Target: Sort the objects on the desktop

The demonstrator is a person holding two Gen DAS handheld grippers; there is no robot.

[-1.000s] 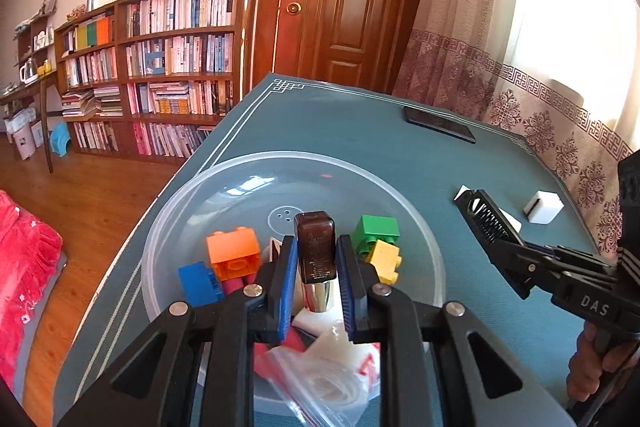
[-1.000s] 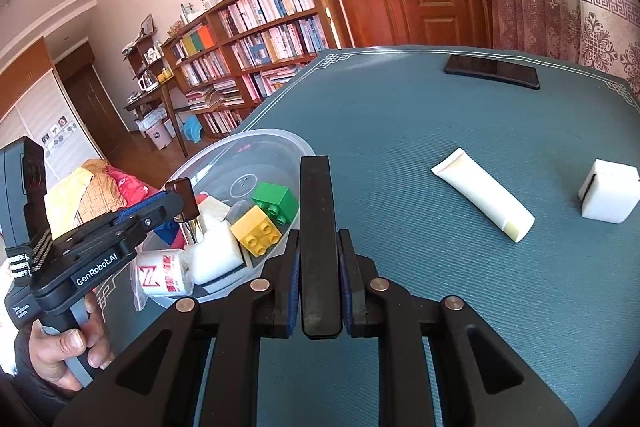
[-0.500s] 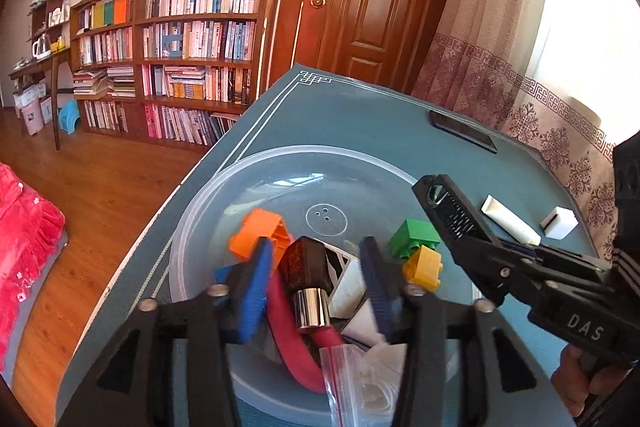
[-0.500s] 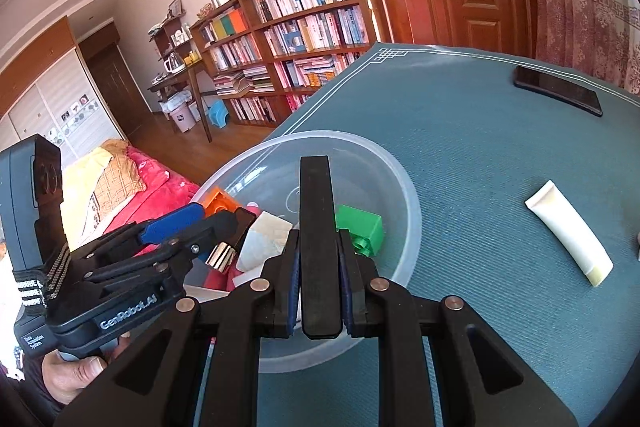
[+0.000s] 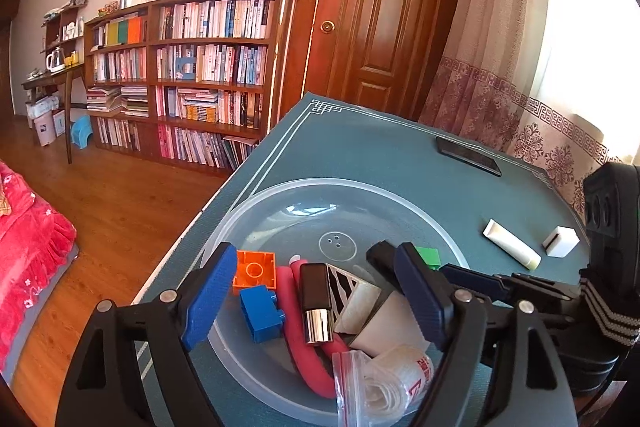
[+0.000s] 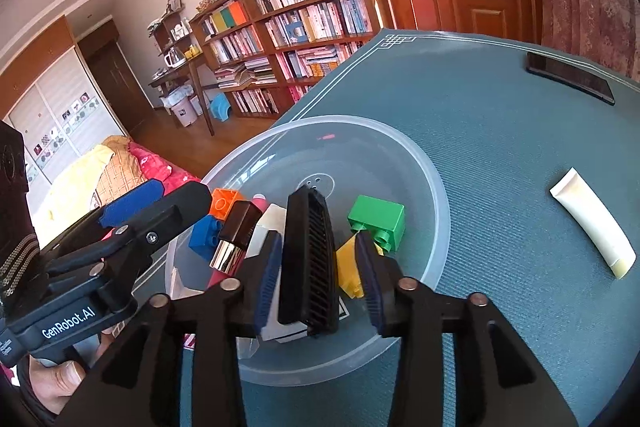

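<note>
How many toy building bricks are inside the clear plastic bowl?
4. In the bowl: orange brick at far left, blue brick just before it, green brick on the right, yellow brick behind the right gripper's fingers. More may be hidden.

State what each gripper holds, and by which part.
Nothing is gripped. The left gripper is open over the bowl; the black comb sits loose between the right gripper's parted fingers.

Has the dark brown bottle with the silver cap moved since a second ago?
Yes. It has dropped from the left hand-held gripper into the clear bowl, and the bottle now lies on the red tube.
</note>
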